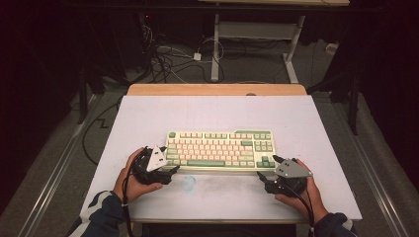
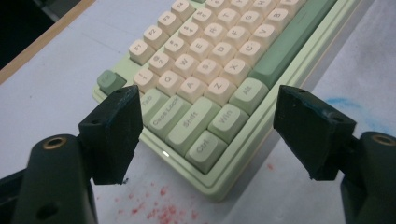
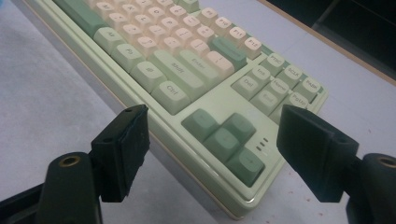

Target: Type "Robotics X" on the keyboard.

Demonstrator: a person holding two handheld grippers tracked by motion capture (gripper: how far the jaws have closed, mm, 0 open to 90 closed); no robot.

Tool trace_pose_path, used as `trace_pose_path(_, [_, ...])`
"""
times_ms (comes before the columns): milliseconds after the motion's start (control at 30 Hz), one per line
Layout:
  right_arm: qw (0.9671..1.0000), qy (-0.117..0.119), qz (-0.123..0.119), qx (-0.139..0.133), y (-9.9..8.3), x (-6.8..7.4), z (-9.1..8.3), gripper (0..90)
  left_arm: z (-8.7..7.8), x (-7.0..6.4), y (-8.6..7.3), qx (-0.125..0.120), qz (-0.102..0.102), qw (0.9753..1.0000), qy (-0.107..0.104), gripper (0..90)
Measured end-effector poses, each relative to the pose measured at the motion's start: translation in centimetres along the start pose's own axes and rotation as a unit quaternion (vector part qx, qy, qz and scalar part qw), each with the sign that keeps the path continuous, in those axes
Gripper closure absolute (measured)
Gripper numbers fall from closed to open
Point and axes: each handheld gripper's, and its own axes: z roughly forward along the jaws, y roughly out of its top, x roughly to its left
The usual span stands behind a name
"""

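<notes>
— Where is the keyboard (image 1: pixel 220 149) found?
— Mid-table, on the white sheet (image 1: pixel 217 111); the left gripper (image 2: pixel 205 135) and right gripper (image 3: pixel 212 149) are held spread wide at its near corners, nothing grasped.
— How should it be taken?
— By the rigid case edges, it is judged; keycaps (image 2: pixel 201 60) could be popped off.

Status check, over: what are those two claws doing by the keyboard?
Left claw open at keyboard's left corner. Right claw open at right corner. Nothing gripped, path clear.

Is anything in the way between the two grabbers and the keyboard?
Nothing visible. The left gripper is open at the keyboard left end, the right gripper open at its right end, with only bare white table between.
</notes>
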Motion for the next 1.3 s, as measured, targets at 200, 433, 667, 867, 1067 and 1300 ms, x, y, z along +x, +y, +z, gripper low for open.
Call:
trace_pose_path(200, [0.9999, 0.012, 0.006, -0.007, 0.5, -0.5, -0.1, 32.3, -0.8, 0.5, -0.8, 0.004, -0.003, 0.9999, 0.013, 22.7])
trace_pose_path(433, [0.9996, 0.021, 0.018, -0.003, 1.7, -1.3, 0.2, 51.7, -1.7, 0.8, -1.1, 0.005, -0.017, 0.9996, 0.019, 22.7])
trace_pose_path(667, [0.9992, 0.036, 0.018, 0.007, 3.0, -2.1, 1.6, 70.7, -2.1, 1.1, -1.4, 0.012, -0.02, 0.9994, 0.025, 22.7])
trace_pose_path(867, [0.9984, 0.054, 0.018, 0.008, 4.0, -2.6, 3.1, 80.7, -2.0, 1.0, -1.4, 0.017, -0.017, 0.9994, 0.023, 22.8])
trace_pose_path(1067, [0.9972, 0.072, 0.005, 0.019, 5.0, -2.6, 4.2, 90.0, -1.9, 1.0, -1.5, 0.02, -0.021, 0.9994, 0.021, 22.8])
trace_pose_path(1300, [0.9946, 0.097, -0.003, 0.039, 5.1, -2.1, 5.5, 90.0, -1.8, 1.0, -1.7, 0.028, -0.02, 0.9992, 0.02, 23.3])
